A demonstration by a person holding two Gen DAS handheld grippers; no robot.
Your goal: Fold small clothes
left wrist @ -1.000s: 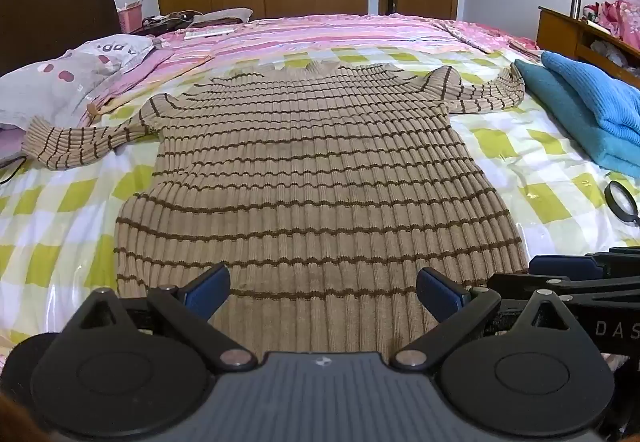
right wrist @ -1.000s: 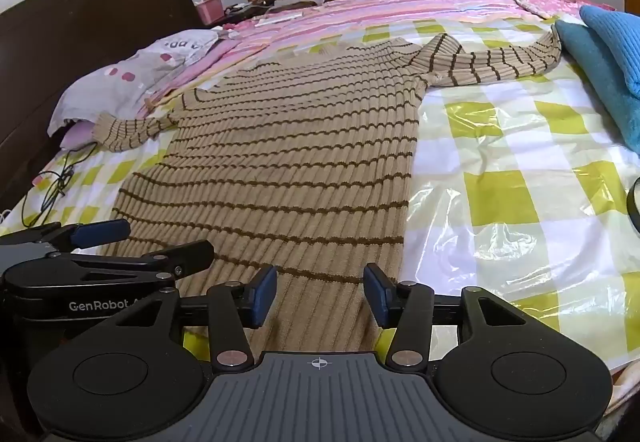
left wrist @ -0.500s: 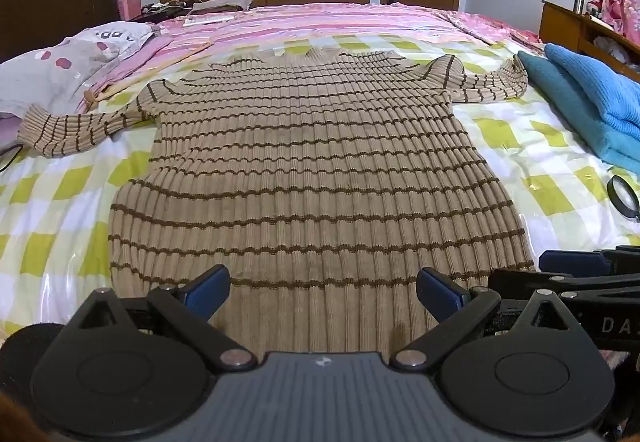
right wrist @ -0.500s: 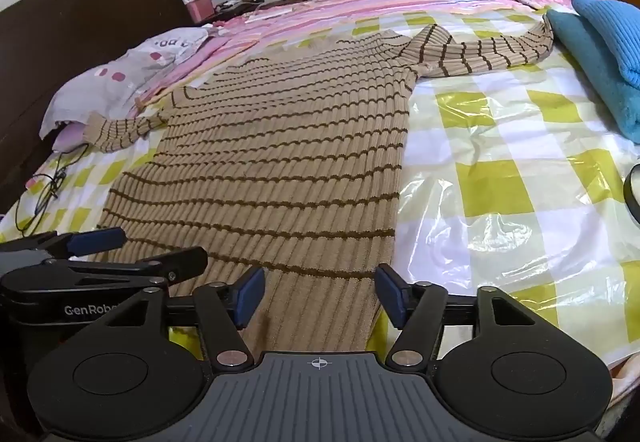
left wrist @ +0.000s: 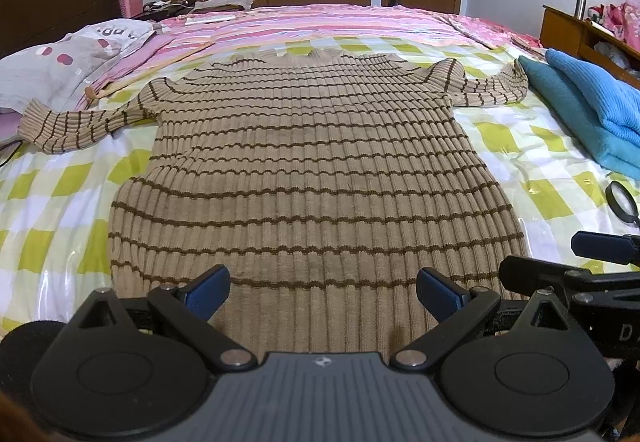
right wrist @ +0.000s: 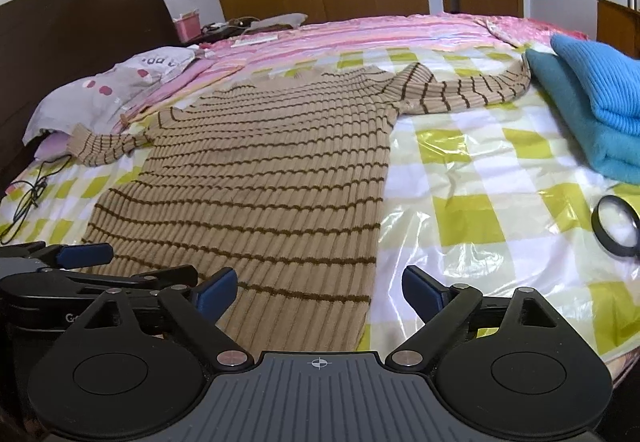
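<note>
A tan ribbed sweater with thin brown stripes [left wrist: 312, 170] [right wrist: 272, 178] lies flat on the bed, both sleeves spread out sideways and its hem toward me. Over the middle of that hem my left gripper [left wrist: 324, 292] stands open, nothing between its blue pads. My right gripper [right wrist: 318, 292] hovers over the hem's right corner; its jaws are opening wide and they press on nothing, with the sweater's edge lying below the gap. Each gripper shows at the edge of the other's view.
The bed carries a yellow-and-white checked plastic sheet [right wrist: 472, 210]. Folded blue clothes [left wrist: 588, 114] [right wrist: 588, 102] are stacked at the right. A black magnifying glass [right wrist: 616, 226] lies near the right edge. A grey pillow [left wrist: 68, 58] and a cable [right wrist: 28, 194] sit at the left.
The right gripper's jaws have spread from a narrow gap to wide open. The left gripper has stayed open and still. The sweater has not moved.
</note>
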